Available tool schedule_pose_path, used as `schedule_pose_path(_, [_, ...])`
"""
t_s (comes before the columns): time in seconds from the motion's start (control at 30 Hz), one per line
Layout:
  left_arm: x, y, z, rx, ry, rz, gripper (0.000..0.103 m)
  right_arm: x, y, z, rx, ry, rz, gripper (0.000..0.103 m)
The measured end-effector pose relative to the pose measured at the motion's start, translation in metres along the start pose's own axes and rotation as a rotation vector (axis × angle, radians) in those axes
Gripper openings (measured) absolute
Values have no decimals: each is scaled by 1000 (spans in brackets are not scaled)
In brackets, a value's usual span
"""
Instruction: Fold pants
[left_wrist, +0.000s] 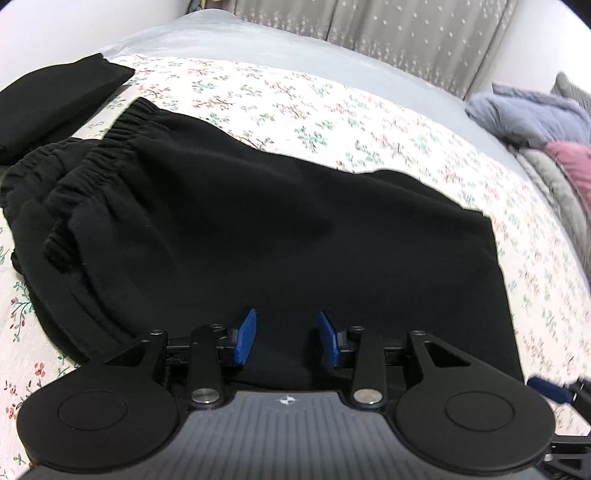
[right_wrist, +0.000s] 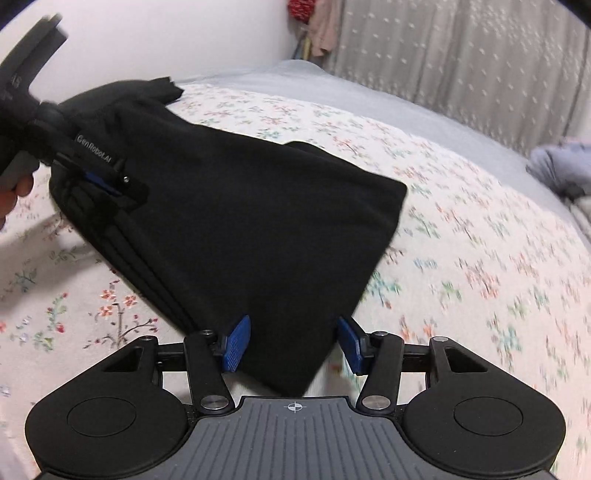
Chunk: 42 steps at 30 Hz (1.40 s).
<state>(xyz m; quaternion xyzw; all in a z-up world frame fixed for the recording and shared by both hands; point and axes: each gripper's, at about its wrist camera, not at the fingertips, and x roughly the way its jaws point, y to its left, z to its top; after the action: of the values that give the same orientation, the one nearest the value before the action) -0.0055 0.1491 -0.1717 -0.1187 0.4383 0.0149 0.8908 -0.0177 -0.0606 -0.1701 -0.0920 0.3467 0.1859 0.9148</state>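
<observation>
Black pants (left_wrist: 258, 229) folded on the bed (left_wrist: 369, 122), on a floral sheet; elastic waistband (left_wrist: 110, 147) bunched at upper left in the left wrist view, straight folded edge toward the right. Stacked layers showing along the near edge in the right wrist view (right_wrist: 258, 221). Second folded black garment (left_wrist: 62, 96) just beyond the waistband, apart from the pants. Grey and pink bedding (left_wrist: 535, 125) heaped at far right, curtain (left_wrist: 406, 29) behind.

Left gripper (left_wrist: 286, 339) low over the near edge of the pants, jaws partly apart, blue pads (left_wrist: 245, 338) clear of each other with cloth lying below them; no pinch visible. Seen also from the right wrist (right_wrist: 107, 184), over the far end of the fold, held by a hand (right_wrist: 14, 195).

Right gripper (right_wrist: 293, 343) partly apart, straddling the near corner of the pants; pads (right_wrist: 236, 345) beside the cloth, not clamped on it.
</observation>
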Motion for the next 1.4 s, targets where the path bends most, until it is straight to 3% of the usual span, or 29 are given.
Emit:
schedule_pose_path(0.1, [-11, -4, 1, 1, -33, -77, 60, -13, -30, -5, 206, 10, 100, 55])
schedule_pose_path(0.27, [-18, -35, -4, 88, -61, -142, 62, 2, -97, -27, 736, 31, 338, 61])
schedule_pose_path(0.4, [-9, -59, -11, 148, -25, -166, 62, 19, -107, -39, 944, 32, 469, 61])
schedule_pose_path(0.47, [0, -67, -17, 204, 13, -131, 62, 26, -106, -45, 1045, 36, 505, 61])
schedule_pose_path(0.53, [11, -74, -25, 260, 55, -63, 62, 25, -105, -43, 1065, 24, 492, 59])
schedule_pose_path(0.6, [11, -76, -29, 287, 41, -52, 62, 23, -101, -45, 1074, 5, 479, 59])
schedule_pose_path(1.0, [11, -68, -17, 206, 61, -83, 63, 24, -70, -44, 979, -101, 346, 58])
schedule_pose_path(1.07, [10, -68, -15, 182, 65, -93, 63, 23, -65, -40, 939, -70, 267, 28])
schedule_pose_path(1.1, [10, -68, -12, 168, 68, -99, 63, 24, -65, -39, 937, -65, 256, 27])
schedule_pose_path(1.23, [12, -72, -7, 124, 79, -128, 63, 23, -69, -38, 970, -66, 268, 21])
schedule_pose_path(1.4, [17, -80, -11, 156, 81, -76, 63, 38, -84, -55, 1118, -59, 383, 23])
